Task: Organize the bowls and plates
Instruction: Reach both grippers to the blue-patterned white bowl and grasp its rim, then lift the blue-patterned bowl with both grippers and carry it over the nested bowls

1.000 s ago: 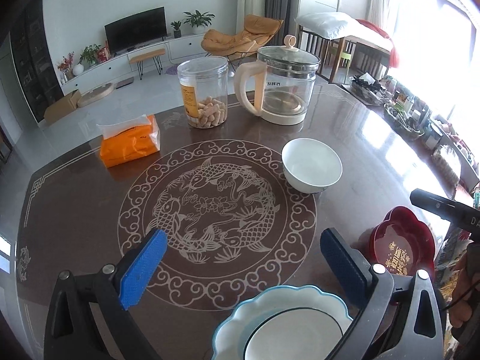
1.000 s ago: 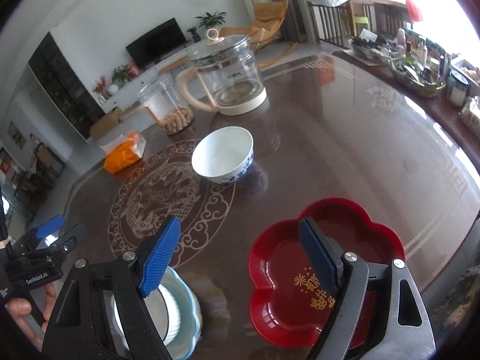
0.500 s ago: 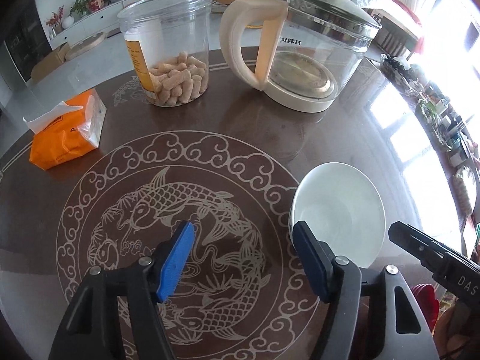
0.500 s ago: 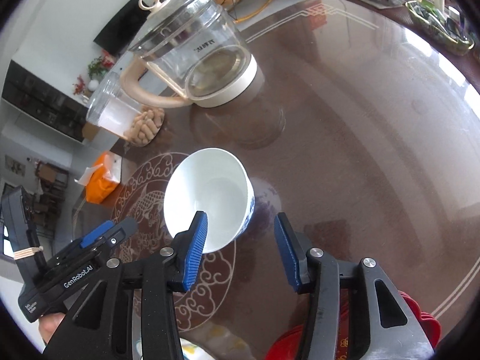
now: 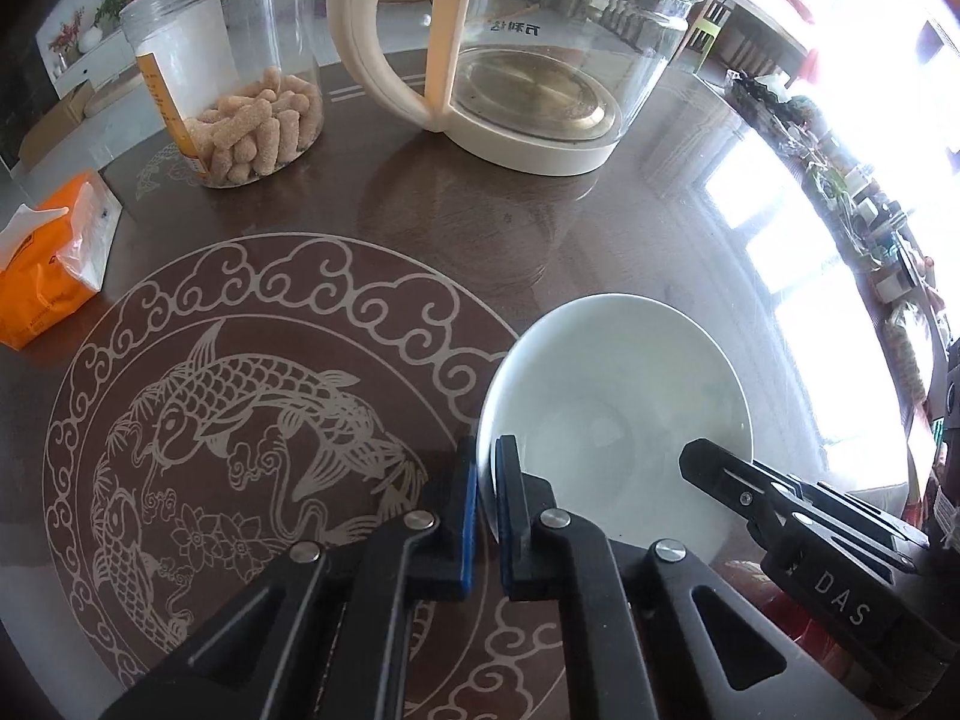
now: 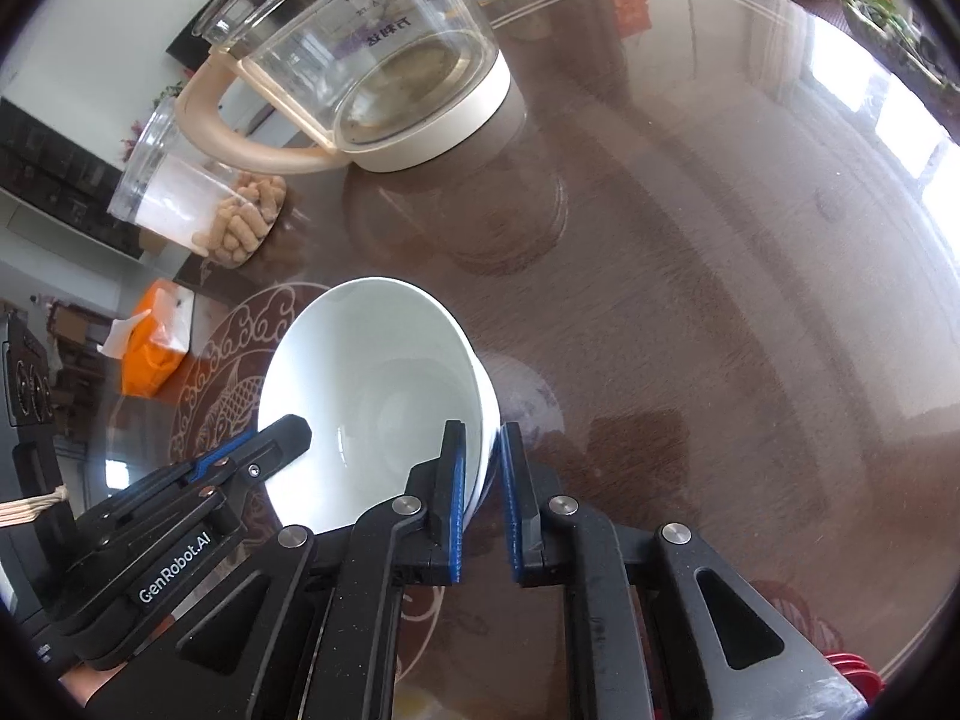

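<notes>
— Gripping of the white bowl point(image 5: 618, 414): how is it seen from the left wrist view?

— The left tool point(image 5: 485, 516) is seen nearly closed, its blue pads pinched on the bowl's left rim in the lower centre of the frame. The right tool point(image 5: 798, 516) is seen reaching in at the lower right, at the bowl's opposite edge.

— And from the right wrist view?

— The right tool point(image 6: 485, 510) is seen closed to a narrow gap over the bowl's point(image 6: 372, 396) right wall, one pad inside and one outside. The bowl appears tilted, its mouth turned toward the left of the frame. The left tool point(image 6: 264, 450) is seen at the rim in the lower left.

— What room is left around it?

— Bare brown tabletop point(image 6: 720, 276) is shown to the right and above the bowl. A glass kettle point(image 6: 372, 54) stands well apart at the upper left, with a snack jar point(image 6: 204, 210) beside it and an orange tissue pack point(image 6: 153, 342) at the left edge. A red plate's point(image 6: 852, 672) rim is glimpsed at the lower right corner. The carp medallion point(image 5: 240, 420) lies just left of the bowl.
</notes>
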Demonstrator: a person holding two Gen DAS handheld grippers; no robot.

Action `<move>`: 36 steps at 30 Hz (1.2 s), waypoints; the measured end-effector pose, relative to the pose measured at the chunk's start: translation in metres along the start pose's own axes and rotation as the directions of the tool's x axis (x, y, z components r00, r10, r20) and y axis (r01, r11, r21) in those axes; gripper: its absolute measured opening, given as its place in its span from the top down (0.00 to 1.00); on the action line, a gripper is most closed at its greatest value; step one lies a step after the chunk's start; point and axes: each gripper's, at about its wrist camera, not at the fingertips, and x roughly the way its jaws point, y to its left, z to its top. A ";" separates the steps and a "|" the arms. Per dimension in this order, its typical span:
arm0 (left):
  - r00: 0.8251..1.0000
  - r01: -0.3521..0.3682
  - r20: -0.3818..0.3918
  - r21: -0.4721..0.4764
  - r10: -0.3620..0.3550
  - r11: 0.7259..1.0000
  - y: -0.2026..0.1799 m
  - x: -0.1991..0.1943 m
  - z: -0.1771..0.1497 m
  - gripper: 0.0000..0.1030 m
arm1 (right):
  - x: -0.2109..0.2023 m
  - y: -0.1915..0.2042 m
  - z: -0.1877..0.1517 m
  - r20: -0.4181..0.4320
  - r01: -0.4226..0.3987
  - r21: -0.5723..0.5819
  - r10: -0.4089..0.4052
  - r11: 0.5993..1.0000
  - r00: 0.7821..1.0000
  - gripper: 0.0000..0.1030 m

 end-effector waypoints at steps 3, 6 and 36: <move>0.999 0.034 0.012 -0.006 -0.034 0.999 0.001 -0.011 -0.007 0.95 | -0.003 -0.001 -0.003 -0.001 -0.007 0.007 0.007 1.000 1.000 0.87; 0.997 0.061 0.048 0.000 -0.061 0.998 0.002 -0.037 -0.021 0.95 | -0.017 0.000 -0.010 0.008 -0.041 0.007 0.041 0.999 0.999 0.87; 0.990 -0.017 0.139 -0.109 0.032 0.994 0.049 -0.157 -0.280 0.93 | -0.091 0.088 -0.227 -0.103 -0.080 -0.295 0.052 0.952 0.993 0.87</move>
